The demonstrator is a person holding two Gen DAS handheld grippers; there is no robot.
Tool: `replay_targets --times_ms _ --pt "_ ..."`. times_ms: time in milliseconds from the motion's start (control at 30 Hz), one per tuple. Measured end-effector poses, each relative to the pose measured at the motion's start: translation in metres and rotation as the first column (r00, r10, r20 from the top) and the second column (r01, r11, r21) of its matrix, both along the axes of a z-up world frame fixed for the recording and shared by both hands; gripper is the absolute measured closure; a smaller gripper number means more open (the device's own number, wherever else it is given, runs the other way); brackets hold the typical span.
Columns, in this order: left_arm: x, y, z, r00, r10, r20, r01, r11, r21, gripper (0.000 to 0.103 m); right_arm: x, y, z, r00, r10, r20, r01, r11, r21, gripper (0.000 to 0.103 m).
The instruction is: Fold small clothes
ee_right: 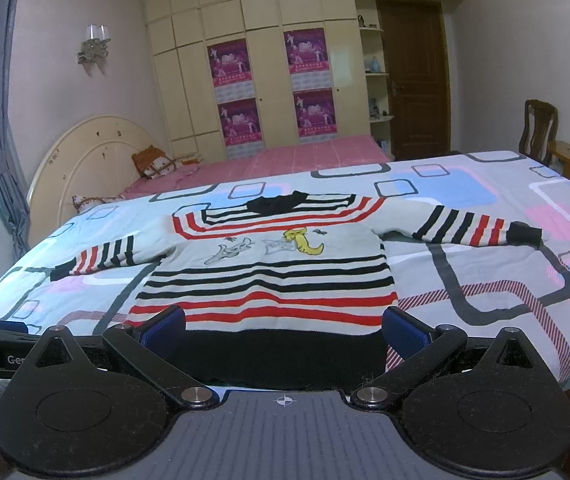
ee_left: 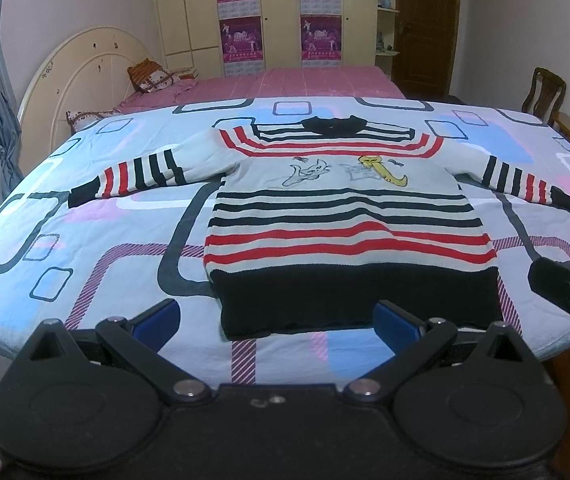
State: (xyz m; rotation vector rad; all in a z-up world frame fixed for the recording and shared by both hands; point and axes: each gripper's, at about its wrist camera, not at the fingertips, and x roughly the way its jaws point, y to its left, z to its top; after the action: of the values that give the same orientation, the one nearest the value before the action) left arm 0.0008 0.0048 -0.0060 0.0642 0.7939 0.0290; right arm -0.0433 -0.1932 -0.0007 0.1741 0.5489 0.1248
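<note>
From your left wrist view, the sweater (ee_left: 345, 216) lies flat on the patterned bedspread (ee_left: 85, 240), sleeves spread out, dark hem nearest you. Your left gripper (ee_left: 275, 320) is spread wide, holding nothing, just short of the hem. The right gripper (ee_left: 565, 300) juts in at the right edge. A chair (ee_left: 545, 90) stands past the far corner.

From your right wrist view, your right gripper (ee_right: 285, 330) is also wide apart and empty, fingers either side of the sweater's (ee_right: 269, 280) hem. A pink bed (ee_right: 285, 156), pillow (ee_right: 157, 164) and wardrobe (ee_right: 261, 60) sit behind.
</note>
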Motion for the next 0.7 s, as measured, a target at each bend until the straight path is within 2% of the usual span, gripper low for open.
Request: replay_targets --times_ms 700 --pt "0.021 0.002 -0.006 0.999 0.002 -0.035 -0.001 1.0 0.017 0.0 0.02 0.001 -0.01 0.999 -0.031 -0.033 0.031 1.0 -0.004 0.0"
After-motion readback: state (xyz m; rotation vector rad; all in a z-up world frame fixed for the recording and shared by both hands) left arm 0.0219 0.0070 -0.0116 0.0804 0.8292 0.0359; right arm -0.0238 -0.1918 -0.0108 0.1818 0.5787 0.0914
